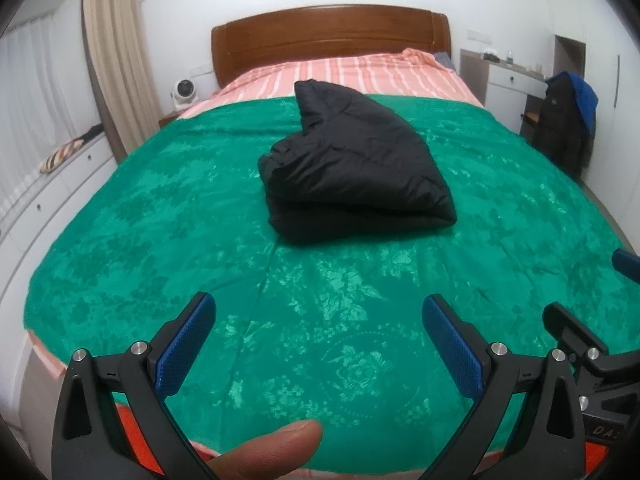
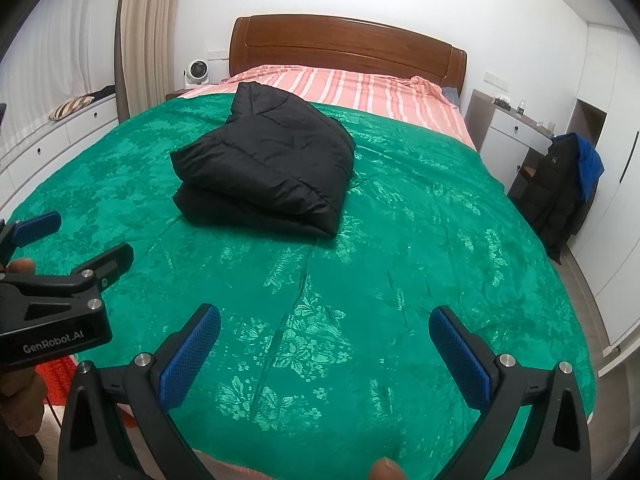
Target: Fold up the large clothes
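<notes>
On the left tool (image 2: 24,280) "GenRobot.AI" reads; both it and the right tool (image 2: 324,354) hover spread, empty, near the folded black jacket (image 2: 264,168).

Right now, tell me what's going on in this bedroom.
A person is folding clothes on a bed with a handheld gripper in each hand. A black padded jacket lies folded into a bundle on the green bedspread. The left gripper and right gripper are both open and empty, held over the near end of the bed, short of the jacket.

Black tools (image 1: 318,312), blue textured pads (image 2: 192,354)
</notes>
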Tool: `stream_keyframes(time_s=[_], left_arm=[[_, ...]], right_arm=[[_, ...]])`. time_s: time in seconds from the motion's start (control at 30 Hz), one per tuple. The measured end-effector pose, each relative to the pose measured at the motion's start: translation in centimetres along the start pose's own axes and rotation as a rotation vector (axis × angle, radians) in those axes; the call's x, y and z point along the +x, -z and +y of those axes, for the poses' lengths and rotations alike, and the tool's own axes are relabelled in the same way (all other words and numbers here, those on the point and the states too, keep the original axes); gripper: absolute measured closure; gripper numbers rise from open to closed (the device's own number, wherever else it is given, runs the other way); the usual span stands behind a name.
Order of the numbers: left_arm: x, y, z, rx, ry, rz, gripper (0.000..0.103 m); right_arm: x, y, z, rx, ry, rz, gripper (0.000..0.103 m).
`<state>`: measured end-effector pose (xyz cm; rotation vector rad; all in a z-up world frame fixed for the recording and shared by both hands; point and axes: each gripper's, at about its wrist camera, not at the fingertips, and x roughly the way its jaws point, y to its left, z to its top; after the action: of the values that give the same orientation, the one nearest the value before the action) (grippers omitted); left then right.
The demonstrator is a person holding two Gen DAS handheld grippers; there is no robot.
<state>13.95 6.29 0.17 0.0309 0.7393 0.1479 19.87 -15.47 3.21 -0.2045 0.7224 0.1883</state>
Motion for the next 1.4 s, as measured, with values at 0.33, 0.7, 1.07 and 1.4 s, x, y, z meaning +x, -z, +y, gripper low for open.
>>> stream_keyframes(time_s=[0.33, 0.7, 1.07, 1.4], left_arm=[[-1.5, -0.7, 0.6, -0.013, -0.006, -0.01, 0.0], [-1.6, -0.5, 0.6, -0.024, -0.007, 0.002, 0.0], [-1.9, -0.3, 0.4, 0.007, -0.016, -0.01, 0.0], [-2.2, -0.5, 0.6, 0.001, -0.024, -0.026, 0.0]], right_arm=[[-0.5, -0.3, -0.3, 0.013, -0.009, 0.004, 0.0], [-0.7, -0.3, -0.3, 0.019, -0.019, 0.004, 0.0], [-0.4, -0.3, 0.0, 0.022, -0.032, 0.013, 0.0], [-0.5, -0.5, 0.6, 0.017, -0.053, 0.013, 0.0]])
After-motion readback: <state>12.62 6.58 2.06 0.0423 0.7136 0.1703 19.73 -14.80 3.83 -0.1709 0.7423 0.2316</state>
